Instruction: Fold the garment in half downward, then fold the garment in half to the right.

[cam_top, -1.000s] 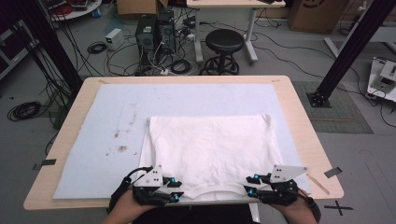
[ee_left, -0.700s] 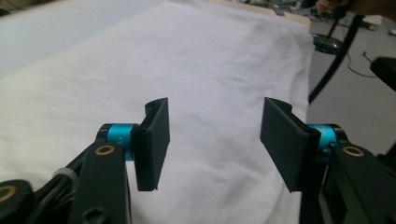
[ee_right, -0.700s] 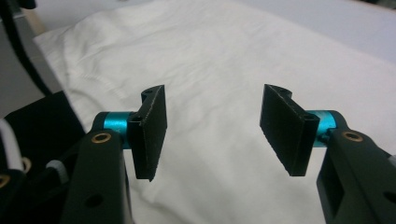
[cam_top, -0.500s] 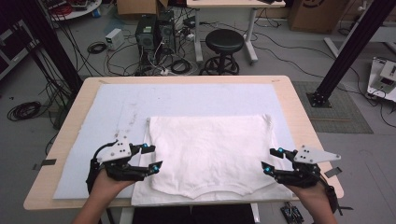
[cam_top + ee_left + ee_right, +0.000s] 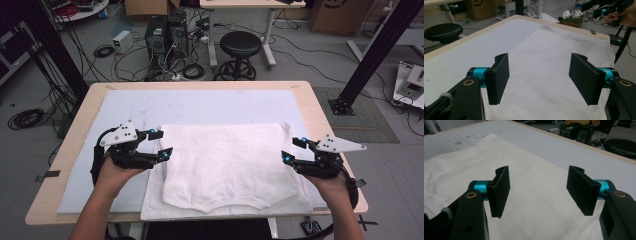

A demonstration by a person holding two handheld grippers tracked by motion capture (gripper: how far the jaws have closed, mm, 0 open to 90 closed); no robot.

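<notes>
white shirt (image 5: pixel 231 167) lies flat on the near half of the mat (image 5: pixel 200 107), folded once, collar edge toward the person, hem side away. reads as light, limp cotton: no stiffness, will sag and drag if lifted from one point, and the layers can slip apart. best taken by pinching both layers at the side edges or corners, two grips at once. left gripper (image 5: pixel 161 142) hovers just over the shirt's left edge, jaws pointing inward across the cloth; right gripper (image 5: pixel 295 150) hovers at the right edge, mirrored. both have just been opening and stand wide with nothing between the pads (image 5: pixel 499 75), cloth below untouched. forearms come in low from the near side, hands cupped under the bodies.
</notes>
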